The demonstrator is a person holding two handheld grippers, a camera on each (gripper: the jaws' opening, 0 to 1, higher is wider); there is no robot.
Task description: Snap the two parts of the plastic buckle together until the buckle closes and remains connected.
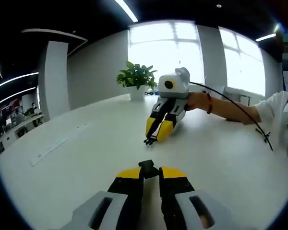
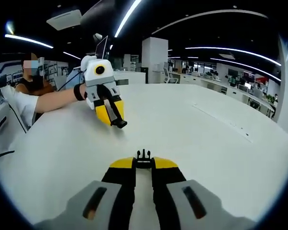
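Now bottom centre: left gripper (image 1: 149, 171) clamped on socket half of the buckle (image 1: 148, 166), right gripper (image 2: 143, 162) clamped on pronged half (image 2: 143, 156); both low over white worktop (image 1: 86, 158), well apart.

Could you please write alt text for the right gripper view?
The right claw is shut on a black pronged buckle part above a white table. Facing it, the left claw grips the other buckle part, apart from the first.
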